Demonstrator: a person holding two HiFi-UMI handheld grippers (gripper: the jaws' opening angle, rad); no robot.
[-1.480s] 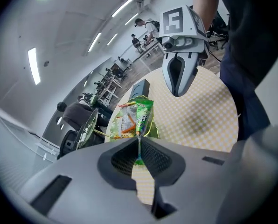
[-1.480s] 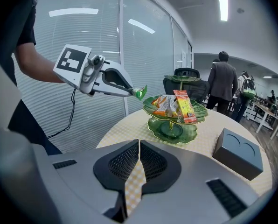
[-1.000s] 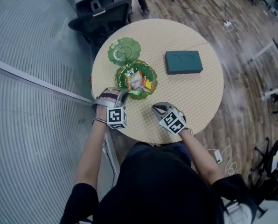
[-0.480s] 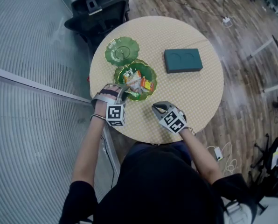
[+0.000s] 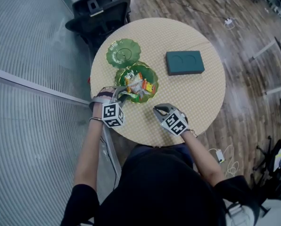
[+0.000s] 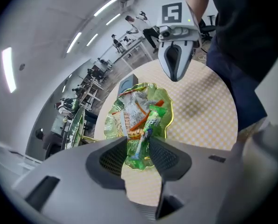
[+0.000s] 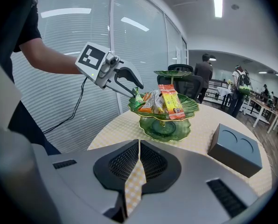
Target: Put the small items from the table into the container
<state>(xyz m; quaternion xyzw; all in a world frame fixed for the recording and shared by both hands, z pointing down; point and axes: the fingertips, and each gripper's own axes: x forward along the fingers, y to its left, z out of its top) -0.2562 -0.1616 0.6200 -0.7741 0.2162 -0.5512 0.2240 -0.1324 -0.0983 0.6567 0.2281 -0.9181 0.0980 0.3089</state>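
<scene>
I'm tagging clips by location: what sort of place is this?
Probably an open-plan office: an office chair behind the round table, glass partitions with blinds, and rows of desks with people beyond.

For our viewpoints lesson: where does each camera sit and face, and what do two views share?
Head view: on the person's head, facing steeply down at the round yellow-checked table; both forearms, left gripper and right gripper show.
Left gripper view: on the left gripper, looking along its opening jaws, green snack packet between them, at the green leaf-shaped glass dish; torso shows.
Right gripper view: on the right gripper, over shut, empty jaws at that dish; left forearm shows.
Both gripper views share the dish.
</scene>
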